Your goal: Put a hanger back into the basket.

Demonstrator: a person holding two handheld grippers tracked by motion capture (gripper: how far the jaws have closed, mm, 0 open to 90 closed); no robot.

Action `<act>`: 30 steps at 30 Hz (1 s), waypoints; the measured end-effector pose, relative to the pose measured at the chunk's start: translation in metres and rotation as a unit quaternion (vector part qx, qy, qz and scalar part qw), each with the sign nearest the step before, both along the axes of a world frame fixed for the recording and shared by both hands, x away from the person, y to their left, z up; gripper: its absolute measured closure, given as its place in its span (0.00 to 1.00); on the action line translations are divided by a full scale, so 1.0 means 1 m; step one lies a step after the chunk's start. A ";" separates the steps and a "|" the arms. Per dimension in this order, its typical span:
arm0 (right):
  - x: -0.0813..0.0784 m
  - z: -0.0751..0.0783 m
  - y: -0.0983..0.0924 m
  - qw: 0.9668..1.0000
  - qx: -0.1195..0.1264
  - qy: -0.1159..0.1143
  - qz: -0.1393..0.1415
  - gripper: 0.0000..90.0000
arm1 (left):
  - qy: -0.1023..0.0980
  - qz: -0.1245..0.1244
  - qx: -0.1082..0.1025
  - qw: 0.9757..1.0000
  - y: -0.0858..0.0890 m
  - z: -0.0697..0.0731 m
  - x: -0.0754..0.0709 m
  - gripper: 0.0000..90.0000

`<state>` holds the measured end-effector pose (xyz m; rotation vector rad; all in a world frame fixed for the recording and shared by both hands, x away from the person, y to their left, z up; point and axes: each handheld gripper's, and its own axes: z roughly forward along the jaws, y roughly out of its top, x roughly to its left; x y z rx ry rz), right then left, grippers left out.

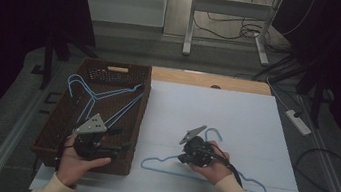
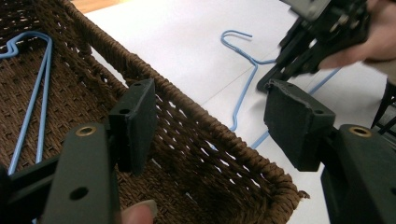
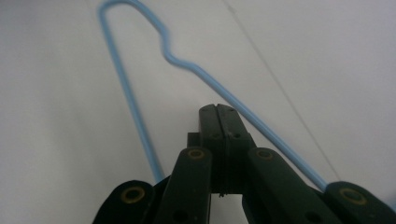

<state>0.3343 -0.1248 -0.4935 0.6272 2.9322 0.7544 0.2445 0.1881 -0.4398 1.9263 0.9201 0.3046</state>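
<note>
A light blue wire hanger (image 1: 168, 171) lies flat on the white table sheet (image 1: 217, 107), its hook toward the far side. My right gripper (image 1: 181, 157) hovers low over it with the jaws pressed together. In the right gripper view the tips (image 3: 217, 112) sit between the hanger's two wires (image 3: 126, 88), and I see nothing between the pads. My left gripper (image 1: 121, 139) stands open over the near right corner of a brown wicker basket (image 1: 112, 67). Its jaws (image 2: 215, 116) straddle the basket rim (image 2: 187, 112) without touching it. Two or more blue hangers (image 1: 103, 94) lie inside the basket.
The basket takes up the table's left side. A wooden strip (image 1: 211, 80) borders the far edge of the sheet. Beyond the table are a desk frame (image 1: 230, 13), floor cables and a power strip (image 1: 298, 121) at the right.
</note>
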 end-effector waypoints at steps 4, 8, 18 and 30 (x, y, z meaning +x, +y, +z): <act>-0.002 -0.010 0.024 0.999 -0.001 0.004 0.039 1.00 | 0.000 -0.002 0.001 1.000 0.000 0.000 0.000 0.40; -0.002 -0.015 0.036 0.998 0.001 0.006 0.056 1.00 | 0.000 -0.001 0.001 1.000 0.000 -0.001 0.000 0.40; 0.011 -0.020 0.048 0.999 0.017 0.009 0.040 1.00 | 0.001 -0.002 0.002 1.000 -0.001 -0.001 0.000 0.40; 0.045 -0.021 0.026 0.999 0.031 0.000 -0.026 1.00 | 0.001 -0.001 0.003 1.000 -0.001 -0.002 0.001 0.40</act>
